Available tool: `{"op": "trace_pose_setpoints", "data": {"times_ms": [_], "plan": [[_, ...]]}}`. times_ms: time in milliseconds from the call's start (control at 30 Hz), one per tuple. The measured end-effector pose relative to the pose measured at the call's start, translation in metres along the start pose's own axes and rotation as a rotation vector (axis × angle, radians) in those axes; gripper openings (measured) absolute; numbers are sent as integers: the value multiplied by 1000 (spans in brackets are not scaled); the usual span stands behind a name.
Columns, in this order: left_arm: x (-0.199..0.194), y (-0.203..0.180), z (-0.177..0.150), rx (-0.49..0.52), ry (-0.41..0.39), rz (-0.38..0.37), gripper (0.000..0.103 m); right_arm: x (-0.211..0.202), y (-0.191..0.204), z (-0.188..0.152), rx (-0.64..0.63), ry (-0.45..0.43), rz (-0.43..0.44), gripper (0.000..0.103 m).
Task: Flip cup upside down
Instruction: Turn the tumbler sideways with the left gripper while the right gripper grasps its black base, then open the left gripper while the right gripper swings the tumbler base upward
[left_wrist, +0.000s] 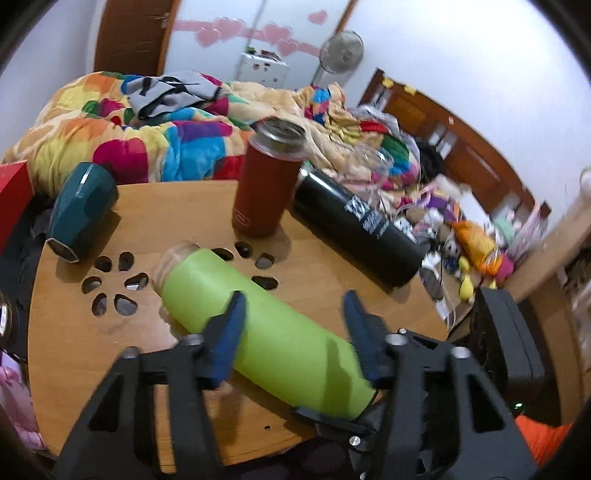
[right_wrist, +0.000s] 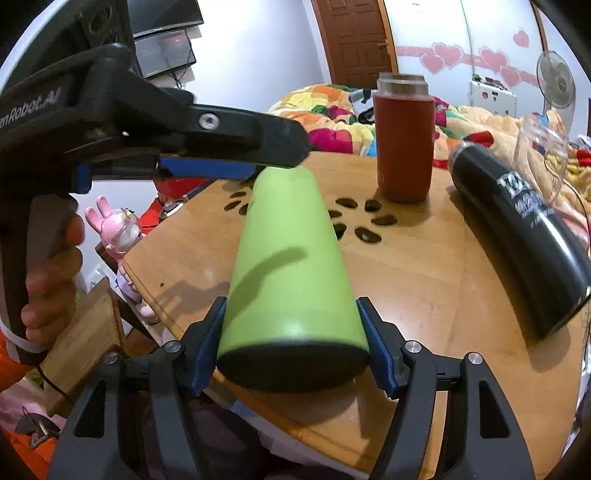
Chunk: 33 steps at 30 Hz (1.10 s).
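A lime green cup (left_wrist: 266, 328) lies on its side above the round wooden table (left_wrist: 74, 332), its clear-rimmed mouth pointing away to the left. My left gripper (left_wrist: 293, 314) is open, its blue fingers straddling the cup's middle without pressing it. My right gripper (right_wrist: 291, 317) is shut on the green cup (right_wrist: 288, 266) near its black base, blue pads against both sides. The left gripper (right_wrist: 236, 162) shows in the right wrist view, hovering over the cup's far end.
A red cup (left_wrist: 266, 177) stands upright at the table's far side. A black bottle (left_wrist: 358, 225) lies on its side at the right. A dark teal cup (left_wrist: 79, 212) lies at the left edge. A bed with a colourful blanket (left_wrist: 147, 136) is behind.
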<state>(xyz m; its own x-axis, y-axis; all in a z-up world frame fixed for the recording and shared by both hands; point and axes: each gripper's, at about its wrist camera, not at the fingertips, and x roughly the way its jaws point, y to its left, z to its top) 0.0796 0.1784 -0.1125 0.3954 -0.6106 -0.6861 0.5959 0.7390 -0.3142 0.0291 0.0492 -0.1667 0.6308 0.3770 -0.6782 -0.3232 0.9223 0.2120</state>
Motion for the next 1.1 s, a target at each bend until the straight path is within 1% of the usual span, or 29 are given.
{"op": "trace_pose_setpoints", "data": {"times_ms": [67,133,167,200,367,633,867,967,1100], "plan": [[5,-1,-2,0,20,2,32,-2,1,-5,10,1,-11,65],[5,-2,-3,2,13,11,29,-4,3,-7,1,4,-27,64],[5,-1,-4,-3,15,10,25,-5,4,-7,-2,4,-36,64],[4,0,-5,-9,17,8,25,-7,6,-8,-8,6,-49,64],[-3,0,-8,-8,22,10,25,-19,10,-10,-14,0,-89,64],[-22,-6,-6,-7,-20,-24,25,-66,16,2,-13,-90,-124,64],[-34,-3,-2,-17,-47,-45,25,-96,25,27,-42,-162,-141,64],[-39,-1,-2,-10,-60,-34,25,-101,28,40,-47,-171,-135,64],[-50,4,-1,5,-87,9,25,-99,31,58,-80,-151,-139,64]]}}
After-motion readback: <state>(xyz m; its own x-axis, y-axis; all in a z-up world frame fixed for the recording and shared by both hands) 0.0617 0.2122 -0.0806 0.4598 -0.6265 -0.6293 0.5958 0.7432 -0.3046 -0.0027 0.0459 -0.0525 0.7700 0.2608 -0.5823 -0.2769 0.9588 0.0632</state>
